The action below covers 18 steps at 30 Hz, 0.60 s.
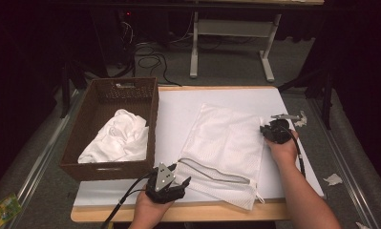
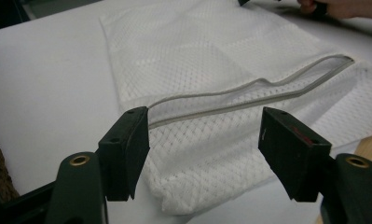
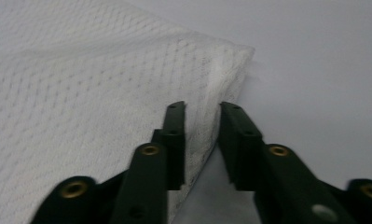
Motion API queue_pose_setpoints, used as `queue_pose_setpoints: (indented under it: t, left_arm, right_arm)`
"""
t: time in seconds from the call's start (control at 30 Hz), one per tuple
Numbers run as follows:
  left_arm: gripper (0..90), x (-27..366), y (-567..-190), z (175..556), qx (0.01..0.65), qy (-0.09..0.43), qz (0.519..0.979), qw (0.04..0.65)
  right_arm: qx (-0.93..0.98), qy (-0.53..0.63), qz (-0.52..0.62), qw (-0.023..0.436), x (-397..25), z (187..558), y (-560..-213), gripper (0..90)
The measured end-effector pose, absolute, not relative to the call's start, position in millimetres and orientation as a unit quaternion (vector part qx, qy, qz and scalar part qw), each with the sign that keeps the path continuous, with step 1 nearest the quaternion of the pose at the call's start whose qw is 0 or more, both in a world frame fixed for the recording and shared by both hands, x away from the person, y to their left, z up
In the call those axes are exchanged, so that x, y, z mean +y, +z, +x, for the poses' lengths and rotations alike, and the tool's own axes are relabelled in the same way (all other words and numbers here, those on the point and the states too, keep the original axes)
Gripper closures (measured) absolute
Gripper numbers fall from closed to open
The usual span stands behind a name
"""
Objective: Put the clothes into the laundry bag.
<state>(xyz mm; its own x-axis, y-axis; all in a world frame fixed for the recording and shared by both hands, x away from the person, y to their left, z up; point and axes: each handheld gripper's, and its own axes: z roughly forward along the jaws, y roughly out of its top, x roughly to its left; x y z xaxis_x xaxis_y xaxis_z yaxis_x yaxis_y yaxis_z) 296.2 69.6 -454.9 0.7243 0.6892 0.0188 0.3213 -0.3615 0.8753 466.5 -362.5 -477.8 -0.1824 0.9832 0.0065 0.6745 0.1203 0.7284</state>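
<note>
mesh bag (image 1: 224, 152) is lying on the table (image 1: 178, 109) beside the basket (image 1: 112, 125). left gripper (image 2: 203, 149) is hovering spread at its zipper mouth; right gripper (image 3: 201, 140) is narrowing around its far edge. next: pinching the mouth open.

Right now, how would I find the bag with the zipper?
Look at the white table, just right of the brown wicker basket. The flat white mesh bag lies there. Unlike the crumpled white cloth inside the basket, it has a grey zipper gaping open.
</note>
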Motion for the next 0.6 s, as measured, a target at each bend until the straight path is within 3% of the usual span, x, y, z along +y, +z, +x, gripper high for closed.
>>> queue_pose_setpoints:
  t: [0.1, 0.4, 0.47, 0.5, 0.53, 0.57, 0.6]
  left_arm:
    - [34.1, 70, -458, 300, 0.321, 0.194, 0.803, 0.464]
    - [34.1, 71, -457, 303, 0.325, 0.188, 0.8, 0.468]
    - [34.1, 71, -457, 303, 0.323, 0.187, 0.799, 0.472]
    - [34.1, 72, -457, 303, 0.322, 0.187, 0.798, 0.474]
    - [34.0, 72, -456, 304, 0.321, 0.186, 0.798, 0.475]
    - [34.0, 73, -456, 304, 0.32, 0.185, 0.797, 0.478]
    - [33.9, 73, -456, 304, 0.318, 0.183, 0.796, 0.482]
  right_arm:
    - [0.712, 0.304, 0.586, 0.241, -365, 466, -476, 89.7]
    - [0.7, 0.286, 0.602, 0.255, -399, 437, -474, 89.6]
    - [0.696, 0.29, 0.605, 0.254, -406, 426, -473, 78.1]
    - [0.696, 0.29, 0.605, 0.254, -406, 426, -473, 78.1]
    - [0.696, 0.307, 0.594, 0.262, -402, 418, -466, 64.6]
    - [0.696, 0.307, 0.594, 0.262, -402, 418, -466, 64.6]
    - [0.693, 0.318, 0.589, 0.268, -398, 414, -462, 58.5]
